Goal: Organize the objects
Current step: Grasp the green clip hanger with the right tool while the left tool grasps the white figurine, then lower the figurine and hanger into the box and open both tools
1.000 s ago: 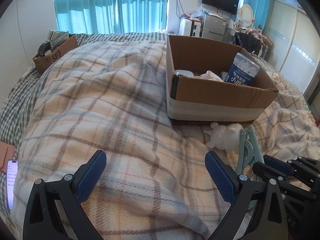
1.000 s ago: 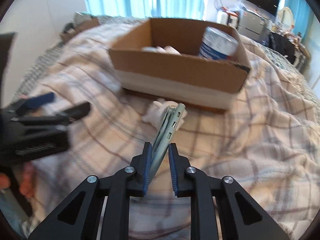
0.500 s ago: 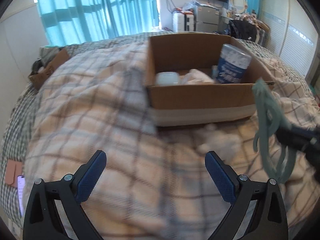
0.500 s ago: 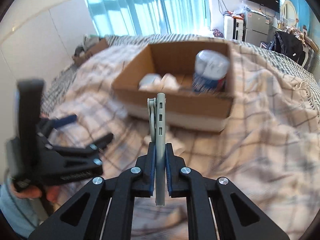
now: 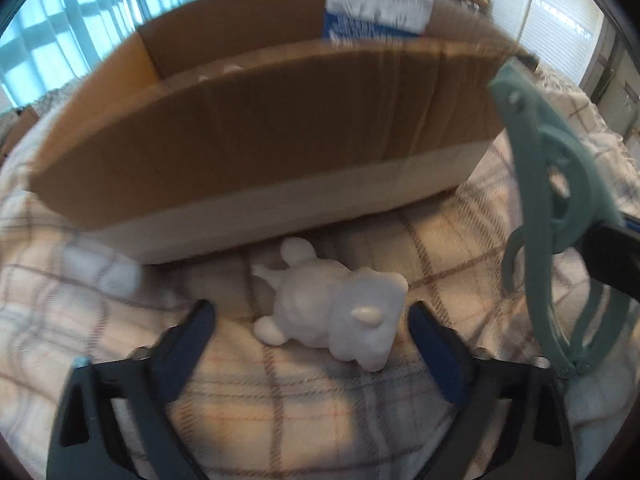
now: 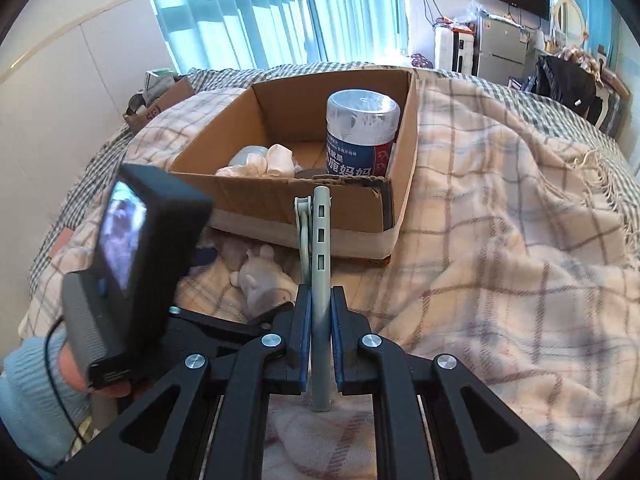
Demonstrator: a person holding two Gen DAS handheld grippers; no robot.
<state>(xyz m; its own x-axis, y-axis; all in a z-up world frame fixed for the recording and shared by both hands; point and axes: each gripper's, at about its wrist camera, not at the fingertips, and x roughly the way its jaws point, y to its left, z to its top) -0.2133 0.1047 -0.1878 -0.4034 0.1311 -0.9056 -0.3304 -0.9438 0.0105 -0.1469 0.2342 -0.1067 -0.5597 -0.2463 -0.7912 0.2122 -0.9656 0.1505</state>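
Right gripper [image 6: 318,342], fingers closed flat on the lower end of a green folding hanger [image 6: 316,280], which is held edge-on and upright above the blanket, apparently so that it can be carried over the near wall of the cardboard box [image 6: 304,204]. Left gripper [image 5: 312,344], fingers spread wide and holding nothing, lowered to either side of a white toy figure [image 5: 340,312] lying on its side on the plaid blanket [image 5: 320,412], just in front of the box; the wide opening suggests a grasp across the toy's body is being prepared. Inside the box stand a blue-labelled canister [image 6: 362,136] against the right wall and pale crumpled items [image 6: 260,162] at the left, leaving floor space between for further objects.
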